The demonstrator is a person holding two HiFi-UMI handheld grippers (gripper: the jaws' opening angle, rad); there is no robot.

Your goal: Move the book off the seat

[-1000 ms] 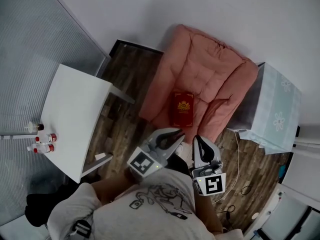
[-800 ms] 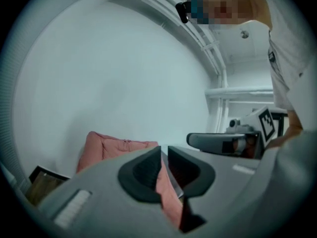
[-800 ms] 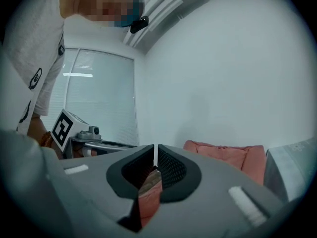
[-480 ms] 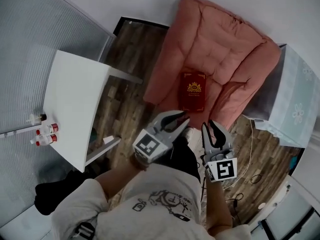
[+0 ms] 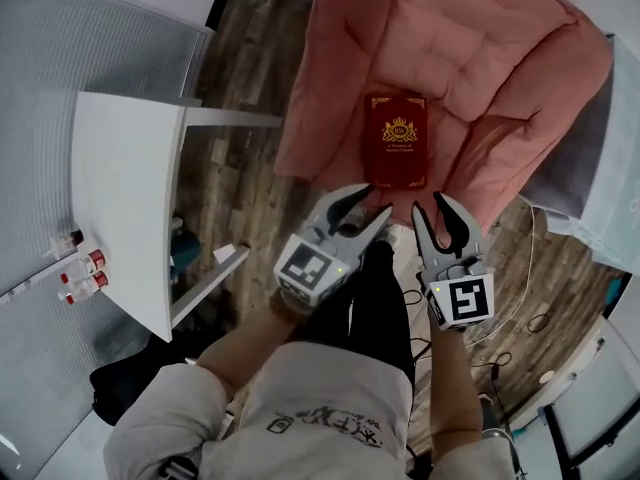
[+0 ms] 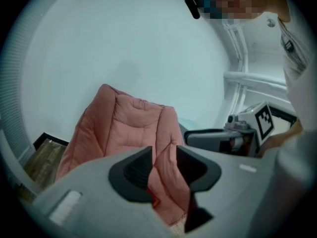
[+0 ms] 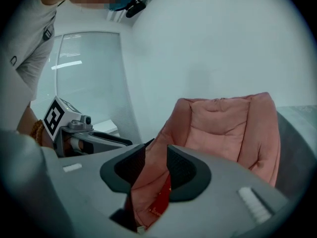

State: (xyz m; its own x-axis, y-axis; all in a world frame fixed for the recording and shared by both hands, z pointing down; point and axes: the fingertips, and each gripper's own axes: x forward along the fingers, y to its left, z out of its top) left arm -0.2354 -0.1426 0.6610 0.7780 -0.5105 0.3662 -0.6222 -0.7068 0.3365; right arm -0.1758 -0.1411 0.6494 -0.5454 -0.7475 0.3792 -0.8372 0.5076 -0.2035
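Note:
A dark red book [image 5: 396, 139] with a gold crest lies flat on the seat of the pink padded armchair [image 5: 470, 48]. In the head view both grippers hover just short of the seat's front edge. My left gripper [image 5: 361, 206] is below the book's near left corner, its jaws opening with nothing between them. My right gripper [image 5: 432, 213] stands beside it under the book's near right corner, jaws also opening and empty. In the right gripper view a strip of the book [image 7: 162, 198] shows through the gap; in the left gripper view only a red corner [image 6: 155, 201] shows.
A white table [image 5: 125, 198] stands to the left, with small red-capped bottles [image 5: 82, 273] at its near end. A pale patterned side table [image 5: 620, 178] is at the chair's right. A white cable [image 5: 505, 318] trails over the wooden floor.
The book and chair have come closer and lower in the head view as I step up to them. Both grippers have reached forward and their jaws have spread apart.

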